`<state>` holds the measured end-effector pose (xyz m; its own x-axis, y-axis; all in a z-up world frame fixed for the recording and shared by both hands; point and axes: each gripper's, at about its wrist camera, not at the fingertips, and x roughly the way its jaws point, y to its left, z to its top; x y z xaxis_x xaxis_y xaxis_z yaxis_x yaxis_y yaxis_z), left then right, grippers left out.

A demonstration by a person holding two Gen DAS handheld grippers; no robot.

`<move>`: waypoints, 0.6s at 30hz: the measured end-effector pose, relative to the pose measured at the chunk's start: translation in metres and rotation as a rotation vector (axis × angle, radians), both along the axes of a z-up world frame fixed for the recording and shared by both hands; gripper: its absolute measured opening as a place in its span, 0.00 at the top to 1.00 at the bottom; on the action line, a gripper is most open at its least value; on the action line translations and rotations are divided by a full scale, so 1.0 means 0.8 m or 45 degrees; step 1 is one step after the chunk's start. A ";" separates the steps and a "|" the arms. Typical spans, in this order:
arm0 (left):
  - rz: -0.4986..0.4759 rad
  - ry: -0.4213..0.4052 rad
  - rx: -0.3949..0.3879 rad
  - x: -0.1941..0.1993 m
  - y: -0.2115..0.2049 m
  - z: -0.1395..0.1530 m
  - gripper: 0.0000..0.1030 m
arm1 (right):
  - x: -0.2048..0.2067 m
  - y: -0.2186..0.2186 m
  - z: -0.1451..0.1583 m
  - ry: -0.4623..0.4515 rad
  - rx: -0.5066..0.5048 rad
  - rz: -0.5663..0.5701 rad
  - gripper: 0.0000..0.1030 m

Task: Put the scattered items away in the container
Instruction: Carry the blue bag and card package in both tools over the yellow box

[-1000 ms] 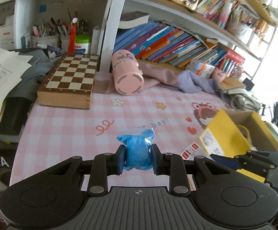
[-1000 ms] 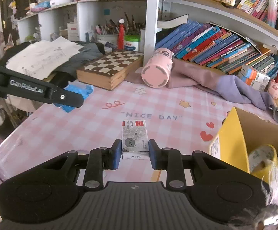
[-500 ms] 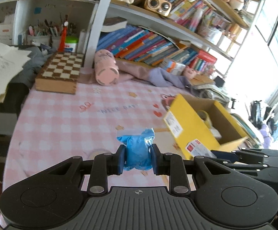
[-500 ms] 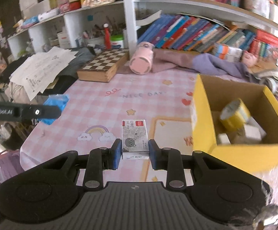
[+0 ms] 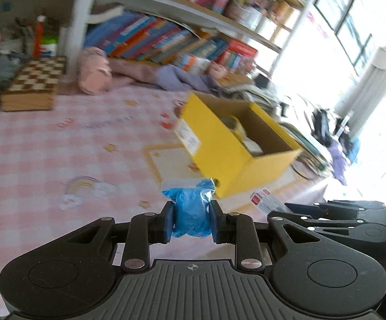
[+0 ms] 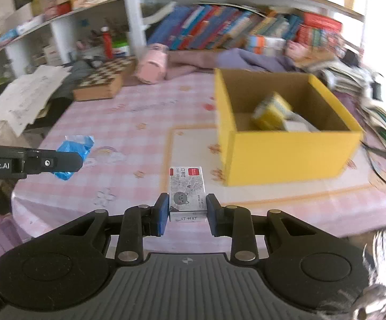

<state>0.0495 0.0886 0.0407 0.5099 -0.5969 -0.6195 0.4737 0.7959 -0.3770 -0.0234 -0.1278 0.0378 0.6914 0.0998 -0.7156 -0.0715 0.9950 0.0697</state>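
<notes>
My left gripper (image 5: 191, 220) is shut on a crumpled blue plastic bag (image 5: 191, 210) and holds it above the pink checked tablecloth, short of the yellow cardboard box (image 5: 224, 154). My right gripper (image 6: 187, 213) is shut on a small white staples box with a cat drawing and red label (image 6: 187, 192), held above the table's front part, left of the yellow box (image 6: 286, 152). The box holds a yellow tape roll (image 6: 271, 110) and some white items. The left gripper and blue bag also show in the right wrist view (image 6: 73, 154).
A wooden chessboard box (image 5: 33, 88) and a pink cylinder case (image 5: 94, 74) lie at the back of the table near purple cloth (image 5: 182, 77). Bookshelves stand behind. Papers (image 6: 25, 98) pile at the left. Books and cables lie right of the box.
Both grippers have pulled back and risen with their loads and turned right toward the yellow box, which now shows more fully with its inside in view.
</notes>
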 end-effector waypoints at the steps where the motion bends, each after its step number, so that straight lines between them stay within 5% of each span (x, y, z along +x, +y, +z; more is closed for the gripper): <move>1: -0.025 0.004 -0.005 0.000 -0.008 -0.001 0.75 | -0.004 -0.007 0.000 0.003 0.000 -0.030 0.73; 18: -0.309 -0.051 -0.031 0.018 -0.134 0.010 0.75 | -0.022 -0.116 0.003 0.000 0.017 -0.288 0.73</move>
<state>0.0639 -0.0184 0.0487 0.3736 -0.7196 -0.5854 0.6652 0.6477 -0.3716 -0.0411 -0.2204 0.0404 0.6971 -0.0482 -0.7153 0.1534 0.9847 0.0831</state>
